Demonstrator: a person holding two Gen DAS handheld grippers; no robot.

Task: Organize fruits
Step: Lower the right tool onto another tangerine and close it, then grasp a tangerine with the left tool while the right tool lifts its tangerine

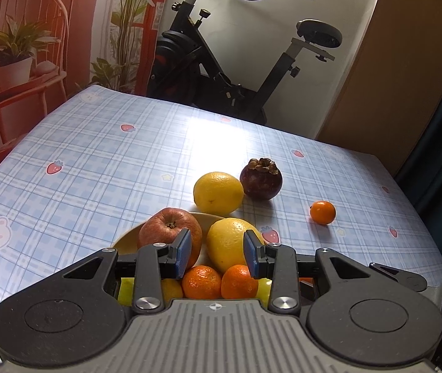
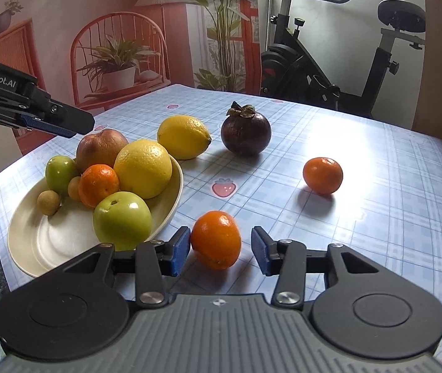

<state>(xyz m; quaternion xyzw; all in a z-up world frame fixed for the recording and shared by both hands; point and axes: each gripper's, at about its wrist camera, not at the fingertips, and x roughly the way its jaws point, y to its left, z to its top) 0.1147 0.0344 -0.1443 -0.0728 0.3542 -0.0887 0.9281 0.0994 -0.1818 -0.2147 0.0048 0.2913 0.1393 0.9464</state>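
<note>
We are about to pick up a loose tangerine with the right gripper [image 2: 220, 250], to join the fruit in the cream bowl [image 2: 171, 200].

The near tangerine [image 2: 215, 239] sits on the checked tablecloth [image 2: 376, 217] just right of the bowl, between wide-open jaws that do not yet grip it. It is squat and nearly round, so it has no clear long axis; we cannot see its stem end. Next, we judge, close gently. Our left gripper [image 1: 218, 255] hovers empty and spread over the bowl.

Cream bowl [image 2: 171, 205] heaped with fruit; lemon [image 2: 183, 136], mangosteen [image 2: 246, 133], two tangerines [image 2: 216, 239] loose on the table
</note>
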